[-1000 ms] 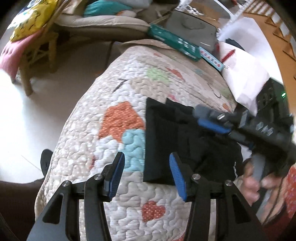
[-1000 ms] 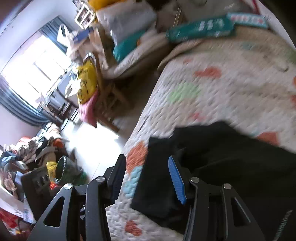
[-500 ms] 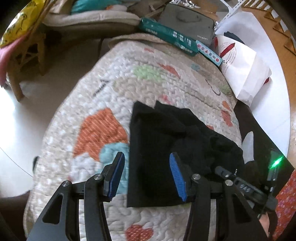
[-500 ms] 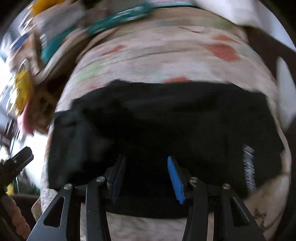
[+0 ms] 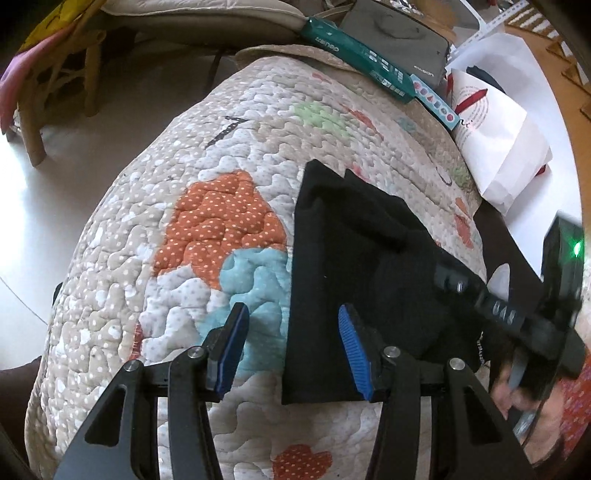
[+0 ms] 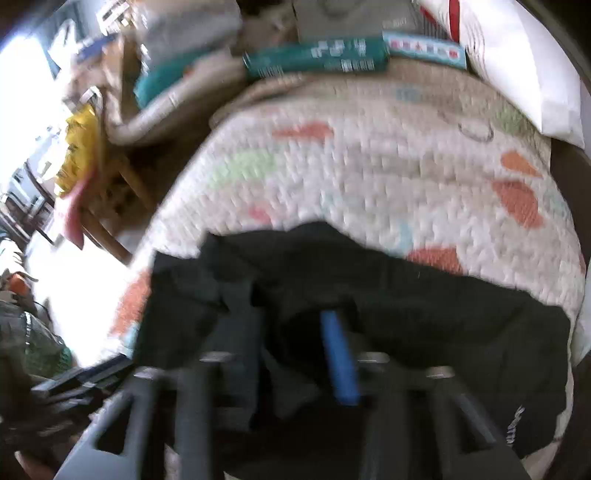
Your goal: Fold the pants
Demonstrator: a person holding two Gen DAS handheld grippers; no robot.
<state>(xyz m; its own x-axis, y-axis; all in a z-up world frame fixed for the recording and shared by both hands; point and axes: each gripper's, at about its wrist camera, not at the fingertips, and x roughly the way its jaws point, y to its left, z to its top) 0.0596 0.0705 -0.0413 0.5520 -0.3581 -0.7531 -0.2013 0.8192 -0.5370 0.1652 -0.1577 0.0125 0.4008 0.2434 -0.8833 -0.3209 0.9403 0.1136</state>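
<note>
Black pants (image 5: pixel 343 236) lie folded on a patchwork quilt (image 5: pixel 207 221), with their left edge straight and the cloth bunched toward the right. My left gripper (image 5: pixel 291 332) hovers open over the pants' near left edge, one blue pad above the quilt and the other above the black cloth. My right gripper (image 5: pixel 448 278) comes in from the right, its tip down in the bunched cloth. The right wrist view is blurred. There the pants (image 6: pixel 424 295) fill the lower half, and the right gripper (image 6: pixel 291 332) is shut on a gathered fold of them.
At the quilt's far end lie a green box (image 5: pixel 354 59), a grey case (image 5: pixel 395 33) and a white paper bag (image 5: pixel 498 140). A wooden chair (image 5: pixel 44 96) stands on the pale floor to the left. A hand (image 5: pixel 517 384) holds the right gripper's handle.
The left gripper has sunk closer to the pants' near left edge. The right gripper swung down onto the bunched cloth and its jaws closed on it.
</note>
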